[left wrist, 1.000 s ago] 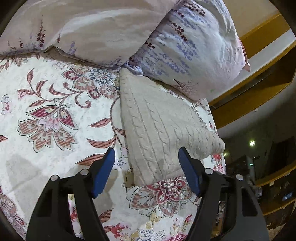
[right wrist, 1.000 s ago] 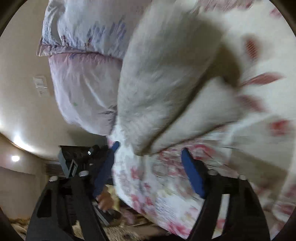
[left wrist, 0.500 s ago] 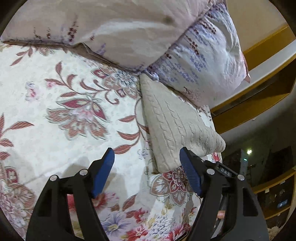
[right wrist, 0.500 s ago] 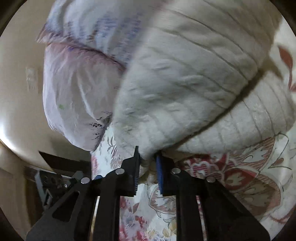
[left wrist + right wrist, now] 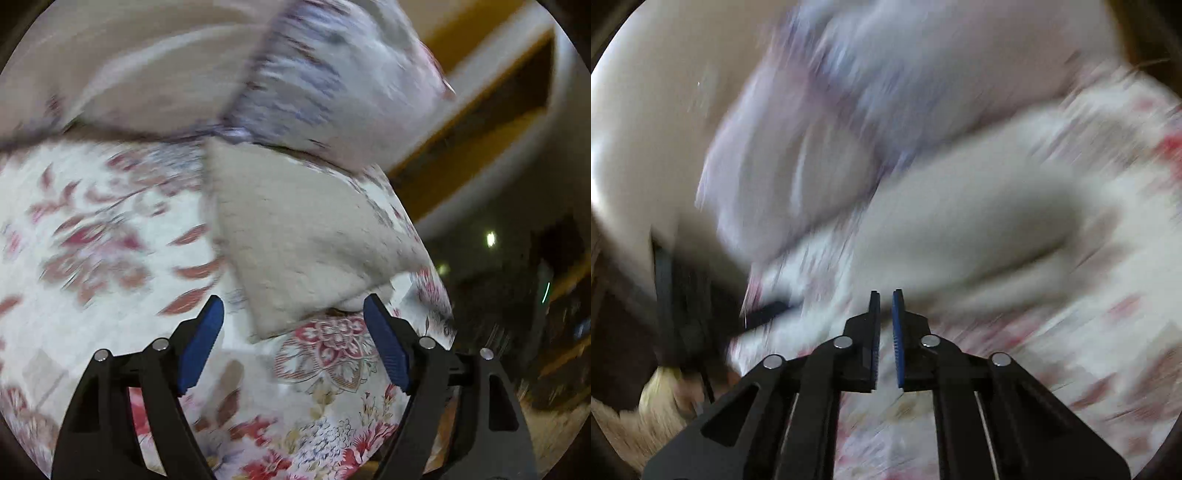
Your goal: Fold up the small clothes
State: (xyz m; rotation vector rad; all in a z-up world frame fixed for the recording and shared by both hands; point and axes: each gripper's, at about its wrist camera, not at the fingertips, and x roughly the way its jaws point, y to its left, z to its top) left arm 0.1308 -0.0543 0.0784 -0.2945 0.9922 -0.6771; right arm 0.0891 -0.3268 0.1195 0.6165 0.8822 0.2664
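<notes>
A folded beige cable-knit garment point(image 5: 295, 229) lies on the floral bedsheet point(image 5: 103, 229), its far end against the pillows. My left gripper point(image 5: 293, 314) is open and empty, its blue pads either side of the garment's near corner, just short of it. In the right wrist view, heavily blurred, the same garment point(image 5: 960, 236) lies ahead. My right gripper point(image 5: 885, 295) is shut with only a thin gap between the pads and nothing in it, a short way back from the garment's edge.
Two pale floral pillows point(image 5: 325, 74) lie behind the garment. The bed's edge point(image 5: 436, 295) drops off to the right of it, with a dark room and yellow shelving point(image 5: 480, 110) beyond. The sheet is open to the left.
My right gripper has let go of the garment's edge and pulled back, still shut, moving fast. My left gripper has shifted right and stays open.
</notes>
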